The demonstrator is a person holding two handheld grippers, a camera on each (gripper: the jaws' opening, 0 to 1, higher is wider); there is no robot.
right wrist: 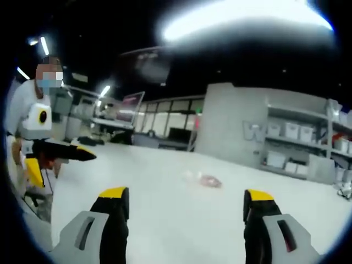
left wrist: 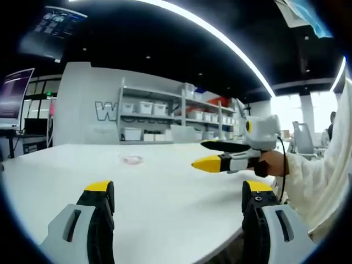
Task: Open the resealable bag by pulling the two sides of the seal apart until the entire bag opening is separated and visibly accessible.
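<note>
**Both grippers held open above the table, bag lying untouched**

Left gripper view: the left gripper [left wrist: 179, 206] rises from the bottom of the view with its two yellow-tipped jaws set wide apart and nothing between them. Below and ahead of it spreads a broad white table [left wrist: 165, 192]. The resealable bag [left wrist: 132, 160] lies flat on that table, well ahead of the jaws and a little left of centre; it looks like a small, clear, pinkish patch, too small and pale to tell whether its seal is closed. The right gripper [left wrist: 204, 155] comes in from the right side of the view, held by a hand [left wrist: 270, 164] in a white sleeve [left wrist: 313, 181]; its black and yellow jaws are spread and point toward the bag but stop well short of it. Behind the table stand shelves [left wrist: 181, 118] loaded with white bins.

Right gripper view: the right gripper [right wrist: 187, 206] shows its own two jaws wide apart, with bare tabletop [right wrist: 165, 220] between them. The resealable bag [right wrist: 204, 179] lies on the table ahead, between the lines of the two jaws and apart from both; the picture is blurred, so its detail cannot be read. At the far left edge the left gripper [right wrist: 82, 155] hangs over the table's edge, well apart from the bag, with one dark yellow-tipped jaw pointing inward. Shelves [right wrist: 308, 143] with bins stand at the right.
</note>
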